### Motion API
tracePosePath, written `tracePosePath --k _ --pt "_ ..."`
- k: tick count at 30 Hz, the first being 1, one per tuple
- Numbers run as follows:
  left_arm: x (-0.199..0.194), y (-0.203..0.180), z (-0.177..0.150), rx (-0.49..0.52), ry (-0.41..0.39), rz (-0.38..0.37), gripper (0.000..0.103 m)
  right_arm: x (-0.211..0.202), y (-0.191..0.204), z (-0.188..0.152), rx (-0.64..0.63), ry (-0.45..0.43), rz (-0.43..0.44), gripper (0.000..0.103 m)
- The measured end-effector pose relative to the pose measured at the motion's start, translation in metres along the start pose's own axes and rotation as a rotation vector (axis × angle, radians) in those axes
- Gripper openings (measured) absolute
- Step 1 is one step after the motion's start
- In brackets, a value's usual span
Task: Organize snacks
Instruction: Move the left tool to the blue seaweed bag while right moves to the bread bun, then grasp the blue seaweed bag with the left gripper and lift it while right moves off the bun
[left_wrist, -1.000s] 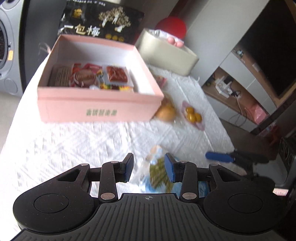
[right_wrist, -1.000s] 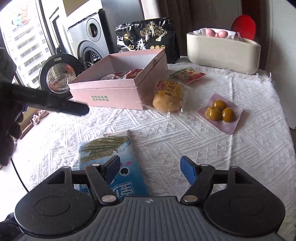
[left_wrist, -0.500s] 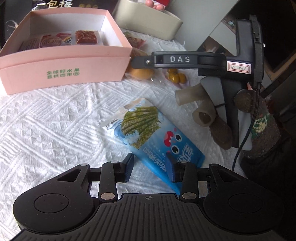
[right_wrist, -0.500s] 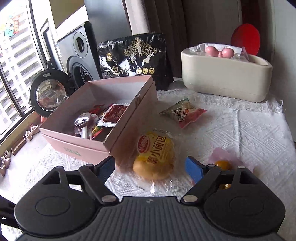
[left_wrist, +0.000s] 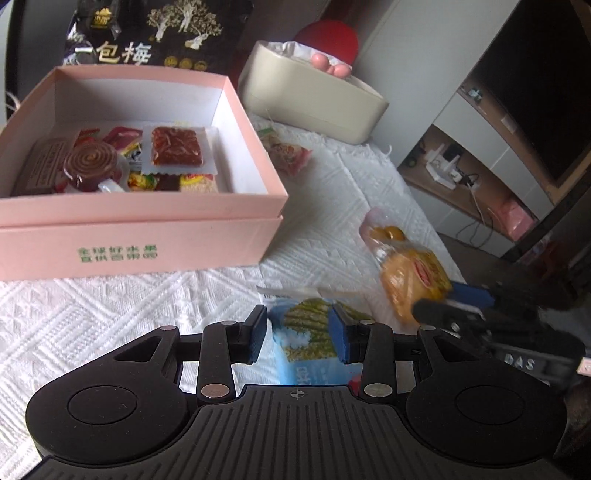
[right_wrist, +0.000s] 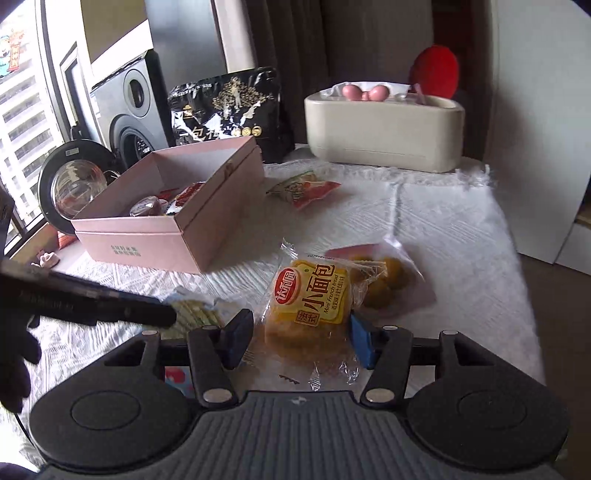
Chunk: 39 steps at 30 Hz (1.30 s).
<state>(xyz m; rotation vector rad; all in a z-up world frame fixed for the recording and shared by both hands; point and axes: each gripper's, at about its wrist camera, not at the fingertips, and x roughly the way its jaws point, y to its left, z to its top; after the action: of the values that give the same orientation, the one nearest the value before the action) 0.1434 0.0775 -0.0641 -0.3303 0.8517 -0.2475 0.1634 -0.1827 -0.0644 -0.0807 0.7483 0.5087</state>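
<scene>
The open pink box holds several wrapped snacks. A blue seaweed packet lies flat on the white cloth. My left gripper hovers open over it, pads apart from it. One of its black fingers crosses the right wrist view. My right gripper has its jaws closing on a yellow bread packet. The pads press its wrapper from both sides. The bread sits away from the box, partly over a pink plum packet.
A red-green packet lies beyond the box's corner. A cream container and a black snack bag stand at the back. The table drops off at the right edge.
The right jaws narrowed around the bread packet, which moved from beside the box toward me, onto the plum packet. My left gripper shifted over the seaweed packet with its jaws unchanged.
</scene>
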Motion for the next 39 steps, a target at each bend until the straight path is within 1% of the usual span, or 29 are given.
tracePosePath --k 1,3,4,5,6,7,9,10,11,13,15,18,21,24,26,28,29,30,32,34,36,37,38,39 --pt "-0.004 -0.005 0.001 0.027 -0.021 0.027 0.041 -0.007 -0.003 -0.008 0.0 -0.011 -0.038 0.056" --pt "-0.011 -0.02 0.002 0.089 -0.044 0.068 0.041 -0.018 -0.008 -0.02 0.007 -0.035 -0.083 0.058" --pt "-0.016 -0.028 -0.001 0.12 -0.045 0.081 0.041 -0.022 -0.012 -0.026 0.019 -0.049 -0.103 0.065" --pt "-0.019 -0.038 -0.005 0.152 -0.043 0.088 0.041 -0.025 -0.015 -0.03 0.032 -0.066 -0.117 0.069" --pt "-0.023 -0.049 -0.01 0.188 -0.039 0.088 0.041 -0.026 -0.019 -0.034 0.043 -0.089 -0.136 0.075" --pt "-0.025 -0.059 -0.016 0.221 -0.033 0.083 0.041 -0.025 -0.021 -0.036 0.052 -0.103 -0.153 0.077" --pt "-0.021 -0.079 -0.027 0.283 -0.012 0.061 0.041 -0.021 -0.025 -0.04 0.084 -0.118 -0.182 0.077" --pt "-0.017 -0.088 -0.033 0.317 -0.003 0.049 0.042 -0.017 -0.027 -0.041 0.107 -0.126 -0.182 0.079" --pt "-0.012 -0.097 -0.037 0.352 0.002 0.054 0.044 -0.014 -0.028 -0.042 0.122 -0.126 -0.178 0.079" --pt "0.0 -0.109 -0.046 0.42 0.013 0.099 0.044 -0.01 -0.031 -0.042 0.139 -0.112 -0.173 0.08" --pt "0.01 -0.115 -0.053 0.471 0.03 0.133 0.043 -0.011 -0.037 -0.044 0.183 -0.114 -0.164 0.08" --pt "0.012 -0.12 -0.061 0.555 0.013 0.182 0.044 -0.01 -0.047 -0.047 0.251 -0.11 -0.143 0.082" --pt "0.008 -0.111 -0.061 0.568 0.015 0.226 0.046 -0.009 -0.051 -0.048 0.283 -0.107 -0.133 0.082" --pt "0.004 -0.099 -0.061 0.572 0.019 0.301 0.046 -0.009 -0.05 -0.049 0.279 -0.109 -0.136 0.082" --pt "0.001 -0.093 -0.06 0.55 0.021 0.296 0.046 -0.009 -0.05 -0.049 0.28 -0.108 -0.136 0.082" --pt "0.0 -0.095 -0.06 0.551 0.022 0.303 0.045 -0.009 -0.05 -0.049 0.282 -0.107 -0.136 0.083" --pt "0.0 -0.097 -0.061 0.552 0.026 0.298 0.046 -0.009 -0.05 -0.049 0.281 -0.107 -0.137 0.083" --pt "0.002 -0.098 -0.063 0.552 0.03 0.285 0.05 -0.009 -0.05 -0.049 0.281 -0.108 -0.137 0.083" --pt "0.005 -0.1 -0.064 0.547 0.04 0.244 0.074 -0.008 -0.051 -0.048 0.282 -0.107 -0.137 0.083" --pt "0.007 -0.101 -0.063 0.524 0.053 0.177 0.086 -0.008 -0.051 -0.048 0.282 -0.105 -0.136 0.083" --pt "0.005 -0.099 -0.062 0.494 0.053 0.102 0.088 -0.008 -0.051 -0.048 0.28 -0.104 -0.137 0.083" --pt "0.002 -0.097 -0.061 0.474 0.046 0.085 0.087 -0.008 -0.051 -0.048 0.28 -0.103 -0.137 0.083" --pt "-0.003 -0.094 -0.06 0.453 0.034 0.075 0.083 -0.007 -0.051 -0.048 0.279 -0.103 -0.137 0.083" --pt "-0.007 -0.091 -0.06 0.435 0.018 0.081 0.081 -0.007 -0.051 -0.048 0.279 -0.103 -0.137 0.083"
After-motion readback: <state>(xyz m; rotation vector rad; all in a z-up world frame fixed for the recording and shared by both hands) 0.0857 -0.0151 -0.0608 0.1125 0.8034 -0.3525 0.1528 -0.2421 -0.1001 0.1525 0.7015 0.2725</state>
